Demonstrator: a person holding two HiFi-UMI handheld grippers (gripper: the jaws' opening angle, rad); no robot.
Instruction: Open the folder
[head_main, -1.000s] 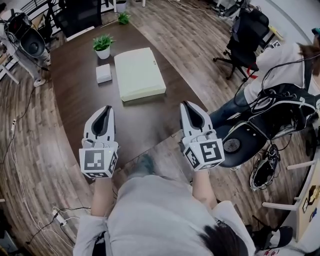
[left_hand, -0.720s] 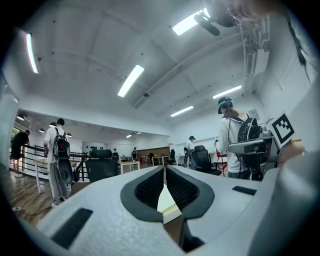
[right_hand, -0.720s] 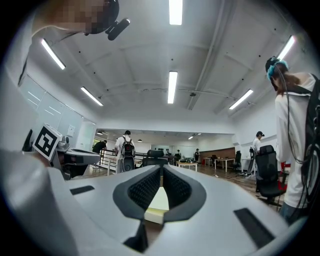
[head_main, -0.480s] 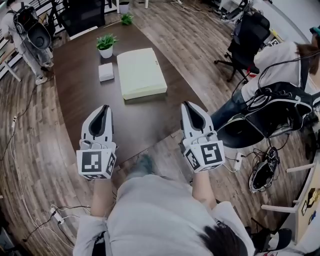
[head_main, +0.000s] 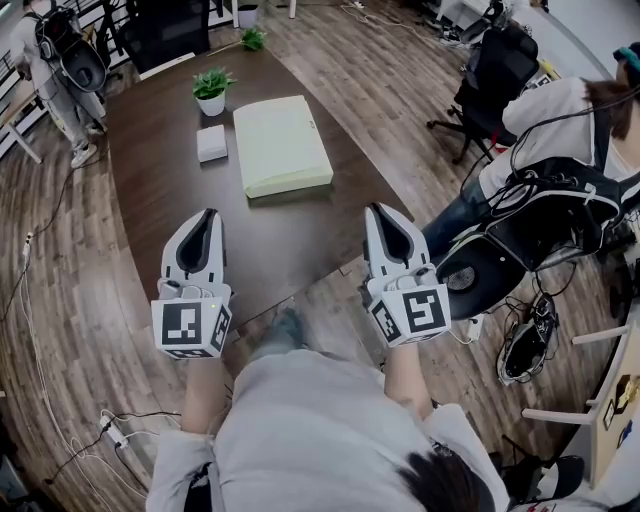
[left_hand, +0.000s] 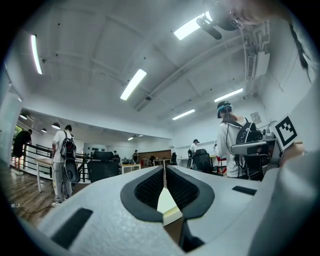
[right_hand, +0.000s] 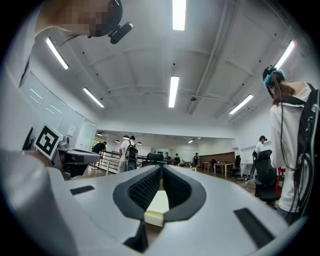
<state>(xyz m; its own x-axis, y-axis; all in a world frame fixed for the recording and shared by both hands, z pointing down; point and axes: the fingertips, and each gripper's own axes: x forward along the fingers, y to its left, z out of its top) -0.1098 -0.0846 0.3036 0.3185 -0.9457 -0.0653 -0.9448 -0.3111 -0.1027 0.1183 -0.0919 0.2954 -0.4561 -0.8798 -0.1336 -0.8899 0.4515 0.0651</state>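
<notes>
A pale green folder (head_main: 283, 145) lies closed and flat on the dark brown table (head_main: 150, 200), well beyond both grippers. My left gripper (head_main: 210, 214) hovers over the table's near edge with its jaws shut on nothing. To its right, at the same height, my right gripper (head_main: 376, 208) is also shut and empty. In the left gripper view the jaws (left_hand: 164, 169) meet at their tips, and the folder (left_hand: 168, 206) shows through the gap below them. The right gripper view shows the same: closed tips (right_hand: 161, 167) with the folder (right_hand: 157, 204) framed between the pads.
A small white box (head_main: 211, 143) sits left of the folder and a potted plant (head_main: 210, 88) stands behind it. A seated person (head_main: 560, 130) and office chairs (head_main: 500, 60) are to the right. Another person (head_main: 60, 55) stands at the far left.
Both grippers stay almost where they were, still shut. The person at the far left has walked a little; the seated person's chair has shifted slightly.
</notes>
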